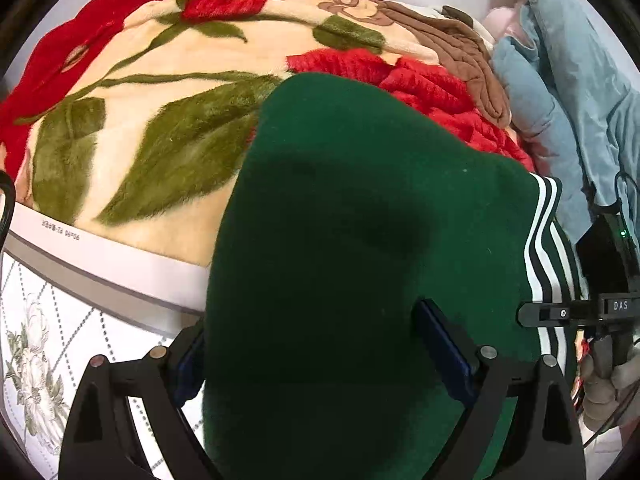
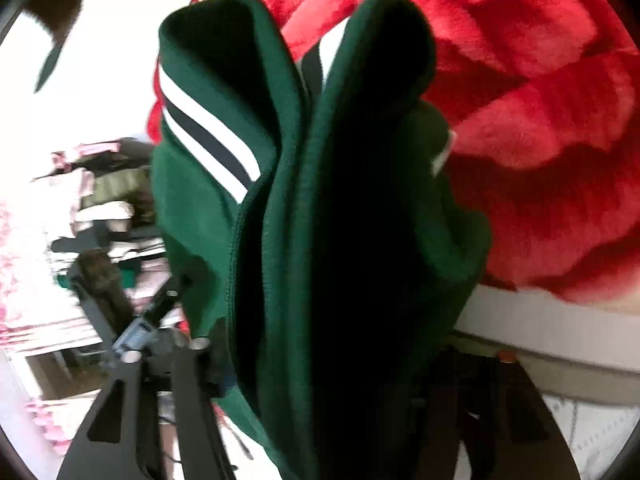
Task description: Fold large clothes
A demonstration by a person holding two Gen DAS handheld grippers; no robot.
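The left gripper (image 1: 320, 360) is clamped on a green garment (image 1: 360, 240), which fills the space between its fingers and hangs in front of the camera. The blue pad of one finger (image 1: 444, 352) presses against the cloth. White and black stripes (image 1: 548, 248) run along the garment's edge to the right of this gripper.

Ahead of the left gripper lies a bed (image 1: 100, 256) covered by a blanket (image 1: 160, 100) printed with red flowers and green leaves. Only this view shows a light blue quilted coat (image 1: 560, 80) far to the right on the bed, and the right gripper (image 1: 608, 312) beside the striped edge, with a gloved hand (image 1: 608, 384) on its handle.

In the right wrist view, the garment (image 2: 340, 240) is bunched in upright folds between the gripper's fingers, so the right gripper (image 2: 340, 360) is closed on it. This view alone shows a zipper edge (image 2: 236, 264) and striped band (image 2: 212, 136) up close. The red blanket (image 2: 540, 120) lies ahead and to the right. The blurred left gripper (image 2: 136, 340) sits to the left.
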